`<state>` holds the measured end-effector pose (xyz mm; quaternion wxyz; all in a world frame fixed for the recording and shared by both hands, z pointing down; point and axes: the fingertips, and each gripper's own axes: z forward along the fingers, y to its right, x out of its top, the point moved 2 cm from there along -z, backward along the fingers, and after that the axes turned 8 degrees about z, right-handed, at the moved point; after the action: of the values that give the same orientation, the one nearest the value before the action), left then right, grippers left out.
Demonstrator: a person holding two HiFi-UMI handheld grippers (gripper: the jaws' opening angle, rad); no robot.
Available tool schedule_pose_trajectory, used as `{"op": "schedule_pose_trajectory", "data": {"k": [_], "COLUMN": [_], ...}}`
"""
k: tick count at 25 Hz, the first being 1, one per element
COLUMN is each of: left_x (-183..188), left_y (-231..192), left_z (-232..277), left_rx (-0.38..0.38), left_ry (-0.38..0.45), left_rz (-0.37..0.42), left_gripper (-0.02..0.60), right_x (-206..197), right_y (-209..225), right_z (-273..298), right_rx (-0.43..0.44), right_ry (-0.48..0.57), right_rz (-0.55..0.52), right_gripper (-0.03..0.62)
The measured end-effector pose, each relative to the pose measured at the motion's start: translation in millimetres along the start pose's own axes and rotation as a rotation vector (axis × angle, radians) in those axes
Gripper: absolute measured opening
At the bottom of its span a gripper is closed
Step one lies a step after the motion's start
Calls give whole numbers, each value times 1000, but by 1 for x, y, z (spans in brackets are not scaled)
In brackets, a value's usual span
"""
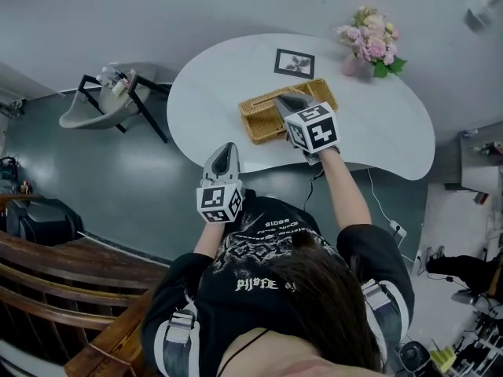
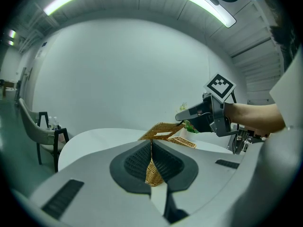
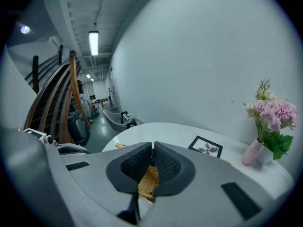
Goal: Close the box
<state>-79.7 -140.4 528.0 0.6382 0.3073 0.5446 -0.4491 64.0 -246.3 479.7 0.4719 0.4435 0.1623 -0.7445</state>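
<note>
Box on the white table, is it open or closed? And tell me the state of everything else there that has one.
Box: open.
Lid: raised and tilted, one edge gripped.
Right gripper: jaws shut on the lid.
Left gripper: jaws together, apart from the box.
Vase of flowers: upright.
Picture frame: lying flat.

right gripper (image 1: 284, 100) over the wicker box (image 1: 263, 124) on the white table (image 1: 393, 136) (left gripper (image 1: 225, 148) at its near edge)
</note>
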Motion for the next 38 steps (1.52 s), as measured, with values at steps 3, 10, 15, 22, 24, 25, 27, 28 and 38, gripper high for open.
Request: {"op": "schedule_pose_trajectory", "data": {"k": [3,10,15,22,24,25,27,28,38], "left_x": [-2,-8,-13,-15,-16,-17,-17,-17,-21], "left_y": [6,16,19,27,29,29,31,33,42], "left_z": [-1,-9,-16,-21,-22,-23,-23,-24,-29], "left_rx": [3,17,33,44,47,48,53,56,51], "left_ry": [-3,-3,-3,2,2,1,0,-1,-16], "left_rz": [0,-2,-5,-16,-17,-17,-8,-2,9], "left_gripper": [26,25,25,25,25,25,26,25,25], "right_x": [-5,-17,-28,-42,-45,-47,-51,-53,-79], "right_y": [1,0,-2,0,0,0,2,2,8], "right_z": [-2,-6,-8,-10,-9,-9,-9,-9,-5], "right_rx": [6,8,3,-1,-6,-7,-7,-8,-32], "right_ry": [5,12,9,28,25,24,24,26,22], "right_rz": [-4,-6,-3,10,12,14,18,21,43], "right_gripper": [40,40,40,40,40,40,40,40,41]}}
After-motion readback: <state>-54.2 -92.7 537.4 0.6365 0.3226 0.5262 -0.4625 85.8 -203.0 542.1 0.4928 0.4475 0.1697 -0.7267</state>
